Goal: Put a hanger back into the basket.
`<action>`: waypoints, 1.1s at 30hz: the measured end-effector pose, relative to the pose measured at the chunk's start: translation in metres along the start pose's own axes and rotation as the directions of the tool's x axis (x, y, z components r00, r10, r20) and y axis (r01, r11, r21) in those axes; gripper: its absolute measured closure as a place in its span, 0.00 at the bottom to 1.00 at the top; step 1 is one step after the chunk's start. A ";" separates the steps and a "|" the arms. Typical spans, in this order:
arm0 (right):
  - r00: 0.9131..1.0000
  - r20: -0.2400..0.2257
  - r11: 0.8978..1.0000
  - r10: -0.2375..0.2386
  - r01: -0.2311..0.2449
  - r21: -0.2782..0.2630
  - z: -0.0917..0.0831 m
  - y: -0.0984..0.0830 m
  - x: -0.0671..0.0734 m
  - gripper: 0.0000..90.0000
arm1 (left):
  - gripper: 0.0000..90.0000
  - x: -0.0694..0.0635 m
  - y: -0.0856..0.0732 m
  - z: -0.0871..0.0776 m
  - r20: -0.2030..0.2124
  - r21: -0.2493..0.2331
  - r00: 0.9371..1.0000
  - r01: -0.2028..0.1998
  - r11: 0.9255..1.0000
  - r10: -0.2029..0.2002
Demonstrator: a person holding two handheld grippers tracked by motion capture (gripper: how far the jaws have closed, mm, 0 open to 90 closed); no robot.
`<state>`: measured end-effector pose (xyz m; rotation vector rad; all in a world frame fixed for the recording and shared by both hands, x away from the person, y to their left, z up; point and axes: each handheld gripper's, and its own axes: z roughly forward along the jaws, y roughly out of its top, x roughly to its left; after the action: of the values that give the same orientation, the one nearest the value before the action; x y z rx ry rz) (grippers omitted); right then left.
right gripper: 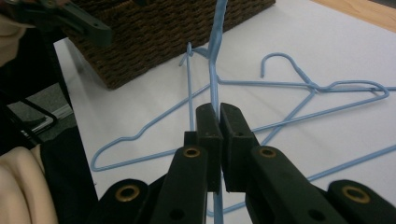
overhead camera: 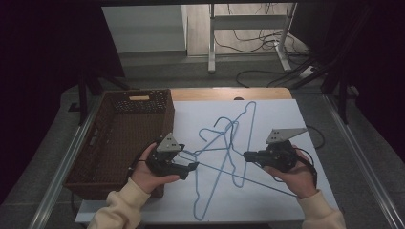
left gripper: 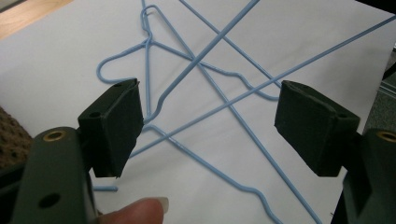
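Several blue wire hangers (overhead camera: pixel 224 143) lie tangled on a white sheet (overhead camera: pixel 282 119). My left gripper (overhead camera: pixel 193 166) is at their left edge beside the basket, jaws open. In the left gripper view the left gripper (left gripper: pixel 210 121) stands wide, hanger wires (left gripper: pixel 205 70) crossing the sheet beyond it and no pad touching any. My right gripper (overhead camera: pixel 246 155) points left from the tangle's right side. In the right gripper view the right gripper (right gripper: pixel 218 116) is shut on one blue hanger's wire (right gripper: pixel 215 56), which runs straight away toward the basket.
A brown wicker basket (overhead camera: pixel 138 93) stands at the table's left, its corner (right gripper: pixel 154 37) just past the hangers. A wooden table edge (overhead camera: pixel 229 94) shows behind the sheet. On the floor beyond are desk legs (overhead camera: pixel 211 43) and cables (overhead camera: pixel 258 43).
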<state>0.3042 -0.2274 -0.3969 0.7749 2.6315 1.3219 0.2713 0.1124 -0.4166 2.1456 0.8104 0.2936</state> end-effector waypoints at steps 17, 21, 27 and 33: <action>0.996 -0.088 0.999 -0.032 0.032 0.000 -0.007 0.002 0.006 0.98 | 0.35 0.001 0.017 0.033 0.098 0.052 0.995 -0.012 0.999 0.007; 0.993 -0.110 0.999 -0.038 0.037 -0.009 -0.009 0.002 0.007 0.98 | 0.44 -0.001 0.020 0.046 0.101 0.087 0.995 -0.021 0.996 0.013; 0.990 -0.135 0.999 -0.036 0.034 -0.017 -0.011 0.002 0.005 0.98 | 0.72 -0.002 0.022 0.059 0.125 0.127 0.992 -0.022 0.992 0.006; 0.991 -0.130 0.999 -0.043 0.043 -0.002 -0.013 -0.002 -0.001 0.97 | 0.83 -0.006 0.023 0.057 0.167 0.164 0.983 -0.099 0.981 0.071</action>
<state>0.3005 -0.2386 -0.3905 0.6498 2.7311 1.4053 0.3033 0.0631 -0.4352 2.3355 0.6733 0.0946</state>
